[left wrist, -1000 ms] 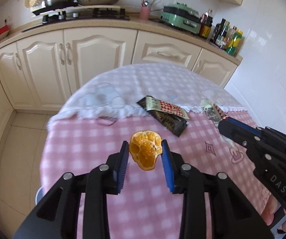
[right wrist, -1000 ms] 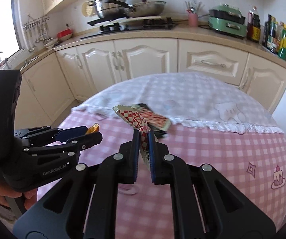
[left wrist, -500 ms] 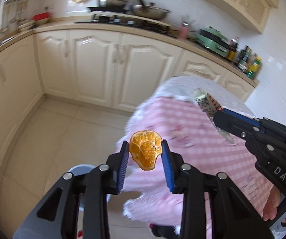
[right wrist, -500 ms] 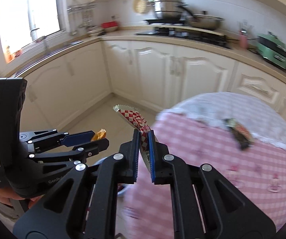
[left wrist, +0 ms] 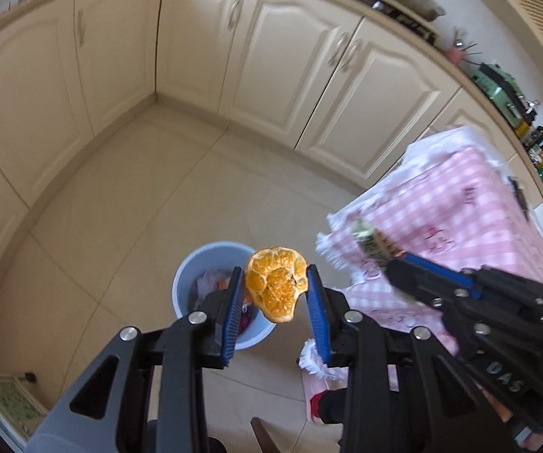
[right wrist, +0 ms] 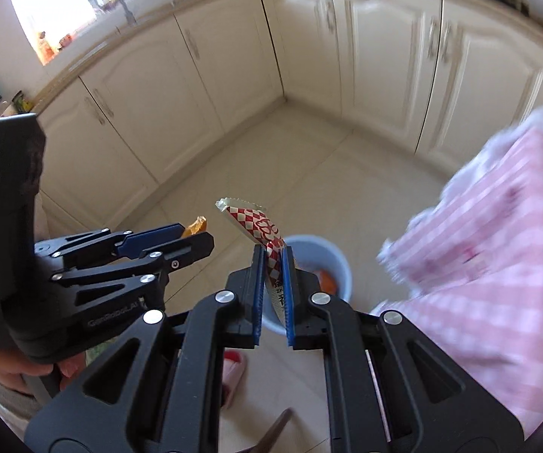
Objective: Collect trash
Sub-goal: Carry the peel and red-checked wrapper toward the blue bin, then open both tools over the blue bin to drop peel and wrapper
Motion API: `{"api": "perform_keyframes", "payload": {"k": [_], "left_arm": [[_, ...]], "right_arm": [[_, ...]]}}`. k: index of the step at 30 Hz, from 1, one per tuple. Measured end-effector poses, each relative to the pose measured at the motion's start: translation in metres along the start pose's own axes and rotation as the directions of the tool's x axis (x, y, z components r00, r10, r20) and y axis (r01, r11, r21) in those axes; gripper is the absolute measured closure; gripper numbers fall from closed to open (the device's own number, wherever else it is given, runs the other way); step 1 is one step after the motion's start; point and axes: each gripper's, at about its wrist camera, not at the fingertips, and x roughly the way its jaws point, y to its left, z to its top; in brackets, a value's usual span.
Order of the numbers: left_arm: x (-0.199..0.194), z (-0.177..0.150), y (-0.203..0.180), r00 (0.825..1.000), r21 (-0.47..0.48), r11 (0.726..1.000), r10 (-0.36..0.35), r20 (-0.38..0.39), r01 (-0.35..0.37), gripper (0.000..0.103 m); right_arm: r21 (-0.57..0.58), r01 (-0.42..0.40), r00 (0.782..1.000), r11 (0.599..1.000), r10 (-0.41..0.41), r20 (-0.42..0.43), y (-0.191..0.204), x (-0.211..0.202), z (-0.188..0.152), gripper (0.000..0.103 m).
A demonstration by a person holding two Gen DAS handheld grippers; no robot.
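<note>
Presently, an orange peel [left wrist: 277, 288] is held between the blue pads of the left gripper [left wrist: 276, 294], above the rim of a light blue bin [left wrist: 211, 260] that stands on the tiled floor [left wrist: 120, 207] at 10 o'clock from the peel. A red-and-white checked wrapper [right wrist: 260, 226] is clamped upright in the narrowly closed right gripper [right wrist: 271, 283], with the bin seen just behind it at 2 o'clock. A table draped in a pink checked cloth [left wrist: 460, 219] is noted at 3 o'clock, beside the bin.

Bright daylit kitchen seen through two fisheye lenses, with motion blur.

A window [right wrist: 82, 3] at upper left blows out to white glare. Cabinets [right wrist: 384, 60] and pink tablecloth [right wrist: 498, 249] smear with blur; the orange peel [left wrist: 277, 288] stays sharp. Straight edges bow, and the corners go black.
</note>
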Motion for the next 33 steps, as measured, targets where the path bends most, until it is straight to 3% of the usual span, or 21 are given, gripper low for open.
{"api": "perform_keyframes", "payload": {"k": [8,14,25,29,33], "left_arm": [[0.048,-0.001,0.037,0.997,-0.079,0.997,0.012,-0.075,-0.017,0.071],[0.068,0.001,0.045,0.995,-0.100,0.995,0.018,-0.100,-0.029,0.071],[0.099,0.003,0.042,0.987,-0.101,0.995,0.001,-0.159,-0.017,0.071],[0.102,0.005,0.038,0.986,-0.098,0.995,-0.006,-0.165,-0.010,0.071],[0.099,0.010,0.028,0.988,-0.090,0.996,-0.016,-0.153,0.002,0.071]], "right_arm": [[0.075,-0.027,0.993,0.997,0.035,-0.110,-0.011,0.076,0.008,0.093],[0.060,-0.003,0.994,0.998,0.009,-0.110,-0.008,0.100,0.014,0.089],[0.037,0.093,0.987,0.995,-0.087,-0.132,-0.025,0.104,0.001,0.089],[0.056,0.113,0.988,0.992,-0.106,-0.108,-0.032,0.092,-0.001,0.075],[0.066,0.123,0.992,0.990,-0.120,-0.048,-0.036,0.069,0.002,0.072]]}}
